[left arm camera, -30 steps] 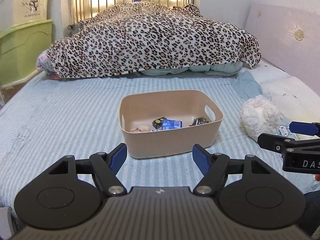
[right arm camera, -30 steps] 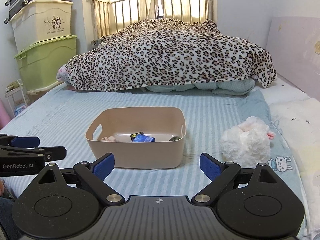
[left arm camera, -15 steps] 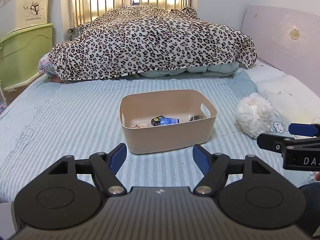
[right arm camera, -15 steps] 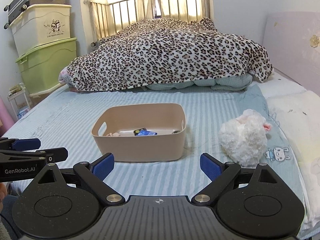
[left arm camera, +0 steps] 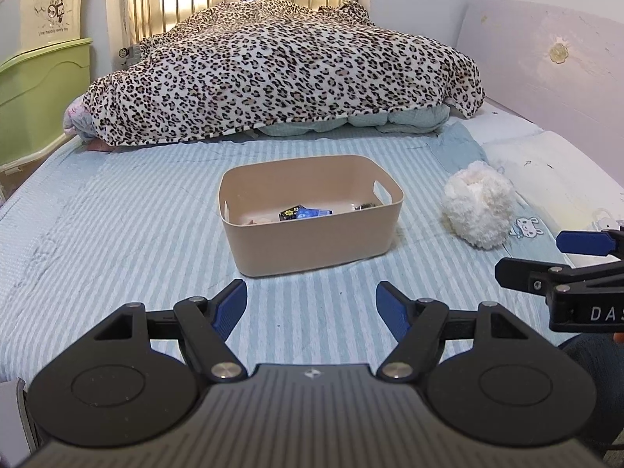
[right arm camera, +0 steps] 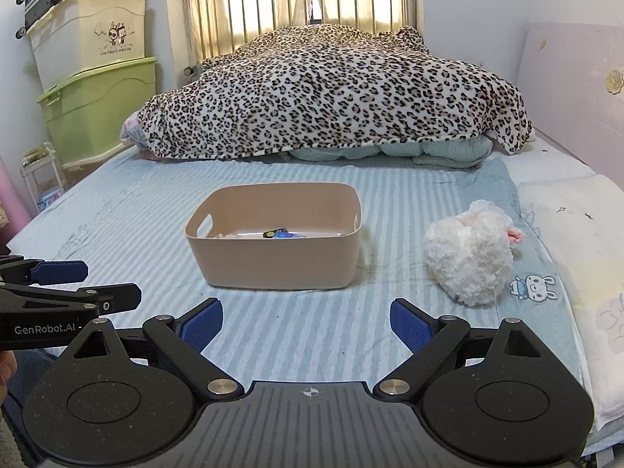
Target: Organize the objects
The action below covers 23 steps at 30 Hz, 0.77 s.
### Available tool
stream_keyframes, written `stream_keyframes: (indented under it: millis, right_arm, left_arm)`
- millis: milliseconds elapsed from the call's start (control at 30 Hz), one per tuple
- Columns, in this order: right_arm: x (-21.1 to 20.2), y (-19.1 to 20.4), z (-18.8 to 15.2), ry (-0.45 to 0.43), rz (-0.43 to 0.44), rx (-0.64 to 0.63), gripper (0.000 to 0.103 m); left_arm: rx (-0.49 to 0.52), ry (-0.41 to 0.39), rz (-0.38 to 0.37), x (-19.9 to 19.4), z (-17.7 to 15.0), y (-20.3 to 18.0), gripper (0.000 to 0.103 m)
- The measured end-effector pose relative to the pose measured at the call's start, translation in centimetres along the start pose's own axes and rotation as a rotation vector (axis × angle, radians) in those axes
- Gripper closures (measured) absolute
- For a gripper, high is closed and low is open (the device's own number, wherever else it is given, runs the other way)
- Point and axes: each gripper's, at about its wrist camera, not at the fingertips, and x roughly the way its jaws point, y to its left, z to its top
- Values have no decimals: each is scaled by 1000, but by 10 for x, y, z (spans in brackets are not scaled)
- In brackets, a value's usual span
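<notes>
A beige plastic bin (left arm camera: 312,240) (right arm camera: 280,259) sits on the striped bed, holding a few small items, among them a blue packet (left arm camera: 308,213) (right arm camera: 282,234). A white fluffy plush toy (left arm camera: 479,204) (right arm camera: 468,257) lies on the bed to the bin's right. My left gripper (left arm camera: 311,306) is open and empty, held back from the bin's near side. My right gripper (right arm camera: 306,321) is open and empty, also short of the bin. Each gripper shows at the edge of the other's view.
A leopard-print blanket (left arm camera: 280,82) is heaped across the far half of the bed. Stacked green and cream storage boxes (right arm camera: 97,89) stand at the left. A pale headboard (left arm camera: 546,62) and a white pillow (right arm camera: 577,218) lie along the right.
Both grippers have drawn back from the bin, which looks smaller and farther now. Both stay open and empty.
</notes>
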Motion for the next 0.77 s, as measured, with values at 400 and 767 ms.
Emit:
stream_keyframes:
  millis: [400, 767]
  right_arm:
    - [-7, -1, -9, 18, -8, -2, 9]
    - [-9, -1, -14, 23, -3, 2, 9]
  left_arm:
    - [-1, 22, -13, -5, -10, -1, 29]
    - [-6, 30, -14, -8, -13, 0, 28]
